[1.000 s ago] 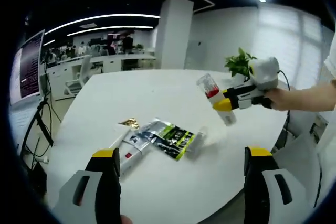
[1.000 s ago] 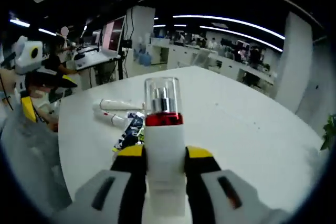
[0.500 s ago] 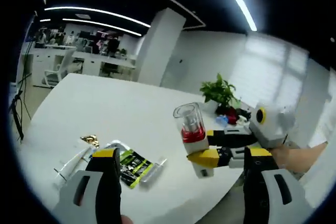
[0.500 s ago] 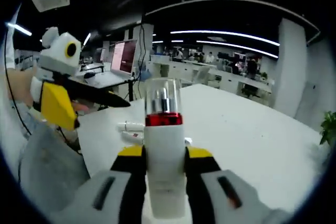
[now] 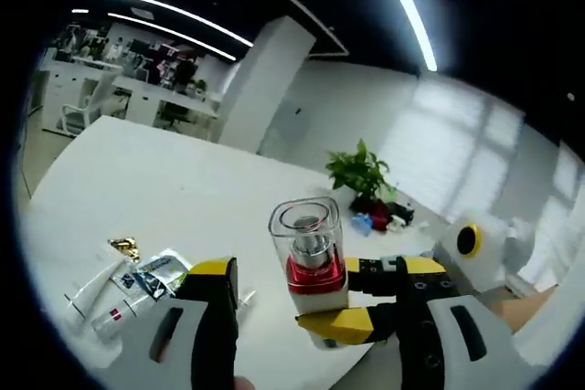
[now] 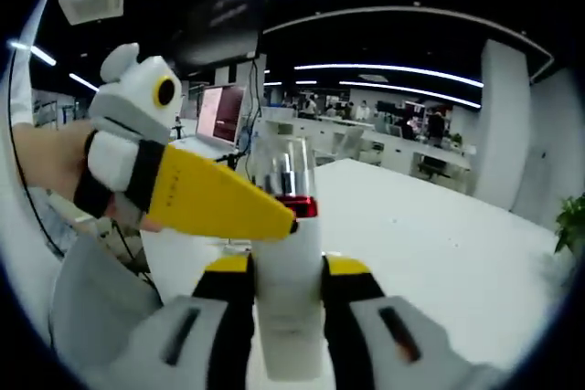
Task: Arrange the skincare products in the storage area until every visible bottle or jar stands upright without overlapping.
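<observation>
The pump bottle is held above the counter, between the jaws of the right claw, which enters the left gripper view from the right. The bottle stands between the jaws of the left claw, near its right jaw. On the counter to the lower left lie the tubes and a sachet, side by side and touching. A potted plant stands at the counter's far right edge, behind the bottle.

In the right gripper view, the left claw crosses in from the left, one jaw tip touching the bottle just below its cap.
</observation>
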A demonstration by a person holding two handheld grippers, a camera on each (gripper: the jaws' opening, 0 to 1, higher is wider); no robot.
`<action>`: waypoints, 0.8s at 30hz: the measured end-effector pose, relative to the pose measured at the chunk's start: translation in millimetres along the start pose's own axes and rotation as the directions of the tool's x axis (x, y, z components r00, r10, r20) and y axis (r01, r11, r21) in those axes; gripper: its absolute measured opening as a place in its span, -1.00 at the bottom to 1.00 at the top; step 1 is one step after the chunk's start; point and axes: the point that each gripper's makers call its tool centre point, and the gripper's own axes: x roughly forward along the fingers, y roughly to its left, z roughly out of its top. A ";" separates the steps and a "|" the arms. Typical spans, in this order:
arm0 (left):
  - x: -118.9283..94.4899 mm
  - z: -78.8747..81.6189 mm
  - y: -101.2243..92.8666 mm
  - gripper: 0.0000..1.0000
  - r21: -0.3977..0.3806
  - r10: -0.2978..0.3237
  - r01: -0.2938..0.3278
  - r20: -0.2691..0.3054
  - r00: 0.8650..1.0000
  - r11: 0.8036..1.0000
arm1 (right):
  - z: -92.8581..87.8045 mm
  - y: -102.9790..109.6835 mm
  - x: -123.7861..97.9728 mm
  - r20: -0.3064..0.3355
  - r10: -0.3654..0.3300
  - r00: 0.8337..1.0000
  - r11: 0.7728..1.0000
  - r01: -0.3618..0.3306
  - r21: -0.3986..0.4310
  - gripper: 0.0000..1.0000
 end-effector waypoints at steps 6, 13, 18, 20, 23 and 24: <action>6.5 -1.9 -3.8 -0.13 0.013 -0.007 0.007 -0.007 1.000 1.000 | 0.2 5.5 1.3 -0.003 0.004 1.000 1.000 -0.004 0.000 -0.45; 4.9 -3.8 4.5 -0.41 0.047 0.030 -0.029 -0.017 0.999 0.998 | -1.8 8.1 3.9 -0.012 0.005 1.000 1.000 -0.005 0.016 -0.45; 5.6 -0.9 -1.3 -0.48 0.057 0.001 0.000 -0.025 1.000 0.998 | -0.3 7.8 3.4 0.005 0.013 1.000 0.999 -0.013 0.043 -0.44; 6.5 0.4 -5.4 -0.49 0.079 -0.028 0.031 -0.041 0.999 0.996 | 0.4 7.3 2.2 0.017 0.026 1.000 0.999 -0.027 0.045 -0.44; 8.8 0.6 -9.0 -0.50 0.110 -0.075 0.084 -0.084 0.994 0.990 | 1.9 7.9 -1.3 0.047 0.062 0.997 0.997 -0.064 0.053 -0.43; 9.7 1.5 -11.7 -0.50 0.127 -0.095 0.108 -0.100 0.990 0.986 | 3.7 7.8 -3.1 0.065 0.074 0.995 0.995 -0.078 0.064 -0.43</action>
